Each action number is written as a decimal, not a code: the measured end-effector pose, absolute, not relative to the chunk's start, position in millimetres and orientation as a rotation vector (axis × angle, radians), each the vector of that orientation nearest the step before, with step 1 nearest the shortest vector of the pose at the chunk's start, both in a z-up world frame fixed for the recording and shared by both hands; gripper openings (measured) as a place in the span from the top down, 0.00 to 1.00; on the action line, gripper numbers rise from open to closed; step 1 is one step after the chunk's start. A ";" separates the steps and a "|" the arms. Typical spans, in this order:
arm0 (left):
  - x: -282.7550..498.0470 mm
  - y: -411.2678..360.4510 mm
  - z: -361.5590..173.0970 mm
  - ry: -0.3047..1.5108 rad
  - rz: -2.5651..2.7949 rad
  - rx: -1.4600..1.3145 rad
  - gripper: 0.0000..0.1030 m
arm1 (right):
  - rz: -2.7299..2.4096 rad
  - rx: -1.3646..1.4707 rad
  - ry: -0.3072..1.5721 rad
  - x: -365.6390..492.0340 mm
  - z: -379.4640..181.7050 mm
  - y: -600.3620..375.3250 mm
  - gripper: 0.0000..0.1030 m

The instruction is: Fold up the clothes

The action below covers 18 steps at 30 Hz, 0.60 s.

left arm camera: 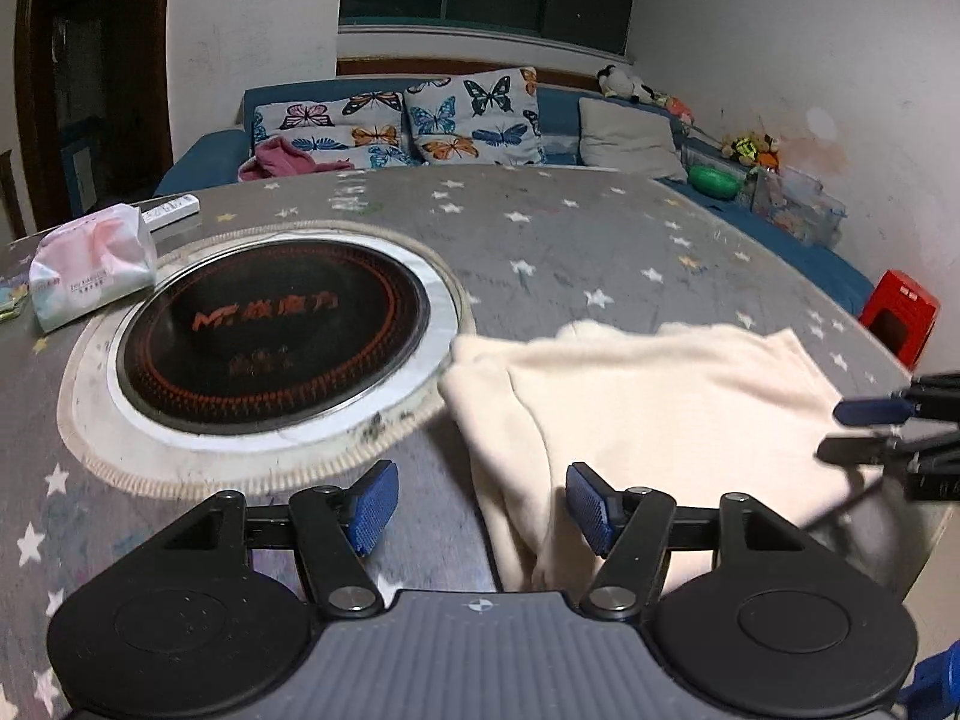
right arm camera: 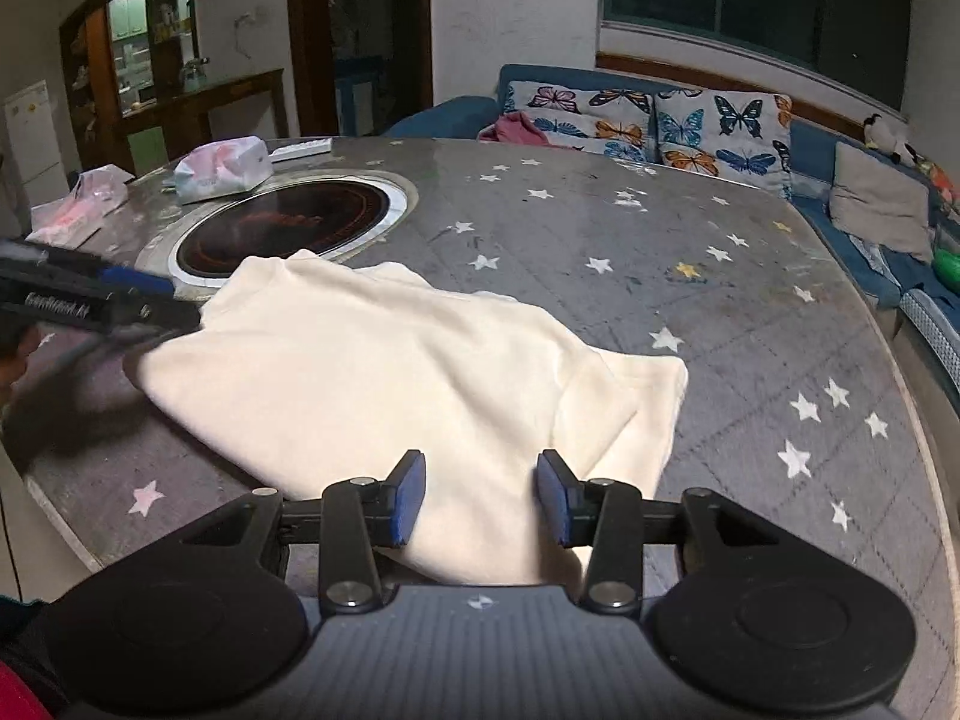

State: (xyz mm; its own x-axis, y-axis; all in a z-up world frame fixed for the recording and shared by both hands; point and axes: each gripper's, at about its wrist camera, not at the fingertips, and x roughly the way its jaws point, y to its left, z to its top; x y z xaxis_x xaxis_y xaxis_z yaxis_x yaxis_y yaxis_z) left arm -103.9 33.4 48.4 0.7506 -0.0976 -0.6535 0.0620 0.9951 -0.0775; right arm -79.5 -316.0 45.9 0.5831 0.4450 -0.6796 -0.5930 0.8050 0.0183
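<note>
While I look along my left gripper, its blue pads stand well apart with nothing pressed between them; the left edge of the cream garment lies below the gap, and the right pad sits over the cloth. That garment is folded into a rough slab on the grey star-printed table cover, its upper left corner touching the pale fringe of the ring around the round black cooktop set into the table. A tissue pack lies left of the cooktop, with a white remote just behind it. At the right edge I see my right gripper over the garment's right side, pads parted. Butterfly cushions line a blue sofa beyond the table.

From the right wrist, my right gripper is partly open, and both pads hover above the near part of the garment without clamping it. The cloth spreads from the cooktop's rim toward me, one corner lying to the right. My left gripper comes in blurred from the left edge, at the garment's left corner; I cannot tell from here how wide it is.
</note>
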 end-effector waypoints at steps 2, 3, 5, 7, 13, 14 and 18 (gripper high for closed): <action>-104.8 32.2 44.7 0.724 -0.076 -0.040 0.37 | 0.610 -0.221 0.727 -79.4 48.4 -315.6 0.60; -104.1 32.9 42.5 0.728 -0.071 -0.036 0.37 | 0.610 -0.230 0.725 -79.7 49.3 -314.6 0.60; -103.7 33.8 38.9 0.734 -0.067 -0.030 0.36 | 0.607 -0.242 0.730 -79.6 47.2 -313.6 0.60; -103.9 33.9 38.7 0.734 -0.065 -0.030 0.35 | 0.602 -0.243 0.734 -79.3 45.8 -313.9 0.60; -107.7 34.5 49.8 0.711 -0.058 -0.044 0.31 | 0.598 -0.240 0.709 -83.5 55.4 -315.6 0.60; -108.1 34.6 50.9 0.710 -0.060 -0.051 0.30 | 0.601 -0.245 0.706 -84.2 56.3 -315.0 0.60; -107.7 34.7 53.6 0.712 -0.050 -0.071 0.24 | 0.609 -0.259 0.700 -87.1 58.6 -311.4 0.59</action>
State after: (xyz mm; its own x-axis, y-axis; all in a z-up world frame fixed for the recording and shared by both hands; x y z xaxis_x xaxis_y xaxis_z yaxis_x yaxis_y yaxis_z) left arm -107.7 34.7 53.6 0.7558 -0.0703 -0.6510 0.0221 0.9964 -0.0820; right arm -87.1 -311.4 58.6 0.6019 0.4356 -0.6693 -0.6033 0.7971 -0.0238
